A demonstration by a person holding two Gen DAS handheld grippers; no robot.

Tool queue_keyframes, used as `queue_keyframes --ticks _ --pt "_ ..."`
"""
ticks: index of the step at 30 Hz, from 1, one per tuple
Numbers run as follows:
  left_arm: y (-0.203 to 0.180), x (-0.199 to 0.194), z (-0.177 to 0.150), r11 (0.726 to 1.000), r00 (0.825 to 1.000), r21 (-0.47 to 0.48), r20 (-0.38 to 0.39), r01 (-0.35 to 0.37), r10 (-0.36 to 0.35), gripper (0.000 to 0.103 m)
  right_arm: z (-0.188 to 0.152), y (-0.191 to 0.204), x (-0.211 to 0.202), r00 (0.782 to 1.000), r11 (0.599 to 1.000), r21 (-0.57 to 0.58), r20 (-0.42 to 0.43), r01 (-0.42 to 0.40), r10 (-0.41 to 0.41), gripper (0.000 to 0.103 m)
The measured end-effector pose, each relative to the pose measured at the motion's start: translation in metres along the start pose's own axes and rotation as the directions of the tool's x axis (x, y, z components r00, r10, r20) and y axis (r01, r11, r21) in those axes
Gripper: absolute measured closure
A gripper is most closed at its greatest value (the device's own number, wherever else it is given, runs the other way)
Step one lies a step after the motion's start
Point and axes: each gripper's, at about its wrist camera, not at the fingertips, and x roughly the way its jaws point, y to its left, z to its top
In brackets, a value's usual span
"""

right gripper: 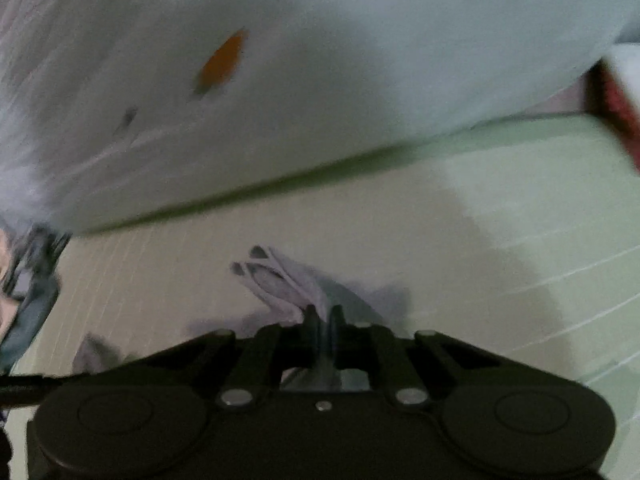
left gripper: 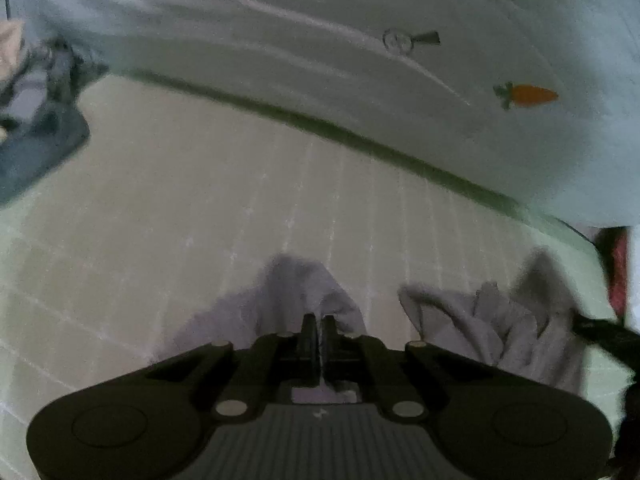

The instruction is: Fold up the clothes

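Left wrist view is showing the left claw (left gripper: 319,326) pinching grey cloth (left gripper: 296,292); the right claw (right gripper: 322,316) is gripping it too.

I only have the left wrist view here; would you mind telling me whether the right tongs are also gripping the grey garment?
Observer: Yes. In the right wrist view the right tongs are shut on a bunched fold of the grey garment.
Operator: Thank you. Is that fold lifted or lying flat?
Observer: It stands up in a crumpled ridge ahead of the fingers, above the pale green lined surface.
Operator: And what lies beyond it on that side?
Observer: The pale blue fabric with the carrot print, and a red object at the far right edge, too blurred to identify.
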Motion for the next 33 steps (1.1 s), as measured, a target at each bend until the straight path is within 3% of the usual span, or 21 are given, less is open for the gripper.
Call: queue_keyframes --ticks 5,10,13,15,18,20,21,22,23,24,25,26,33 --pt "0.009 -0.024 0.044 0.997 0.983 -0.013 0.165 -0.074 0.075 0.101 0.039 -0.061 -0.031 0.973 0.984 0.071 0.152 0.164 -0.174 0.098" --pt "0.027 -0.084 0.086 0.990 0.915 -0.080 0.381 -0.113 0.135 0.101 0.072 -0.117 -0.077 0.893 0.940 0.168 0.299 0.298 -0.336 0.098" --pt "0.043 -0.118 0.085 0.983 0.877 -0.128 0.448 -0.131 0.175 0.101 0.069 -0.141 -0.100 0.851 0.907 0.238 0.326 0.347 -0.412 0.098" --pt "0.054 -0.125 0.072 0.973 0.878 -0.163 0.427 -0.161 0.217 0.101 0.054 -0.155 -0.105 0.830 0.878 0.255 0.300 0.406 -0.471 0.098" --pt "0.081 -0.114 0.032 0.950 0.914 -0.223 0.293 -0.220 0.280 0.101 0.018 -0.177 -0.089 0.831 0.830 0.255 0.137 0.497 -0.540 0.097" --pt "0.096 -0.100 0.004 0.932 0.933 -0.250 0.181 -0.263 0.311 0.101 -0.006 -0.187 -0.076 0.825 0.804 0.244 0.027 0.542 -0.565 0.091" --pt "0.101 -0.097 -0.007 0.928 0.939 -0.260 0.143 -0.268 0.311 0.101 -0.017 -0.187 -0.072 0.826 0.800 0.243 -0.009 0.548 -0.563 0.082" --pt "0.105 -0.095 -0.018 0.924 0.946 -0.275 0.111 -0.265 0.305 0.100 -0.026 -0.186 -0.069 0.827 0.797 0.245 -0.035 0.552 -0.562 0.060" --pt "0.108 -0.094 -0.027 0.918 0.950 -0.299 0.091 -0.259 0.298 0.099 -0.031 -0.181 -0.070 0.827 0.795 0.259 -0.028 0.549 -0.562 0.049" --pt "0.110 -0.094 -0.034 0.912 0.954 -0.322 0.076 -0.252 0.291 0.098 -0.034 -0.177 -0.070 0.827 0.793 0.273 -0.019 0.545 -0.562 0.031" --pt "0.112 -0.095 -0.041 0.905 0.955 -0.344 0.065 -0.250 0.289 0.097 -0.034 -0.171 -0.071 0.826 0.792 0.283 -0.001 0.541 -0.564 0.022" --pt "0.114 -0.096 -0.048 0.897 0.956 -0.365 0.055 -0.249 0.287 0.096 -0.033 -0.165 -0.070 0.827 0.794 0.291 0.015 0.534 -0.561 0.020" --pt "0.121 -0.089 -0.061 0.871 0.975 -0.456 0.032 -0.181 0.219 0.057 -0.010 -0.131 -0.034 0.915 0.880 0.294 0.037 0.373 -0.401 0.018"
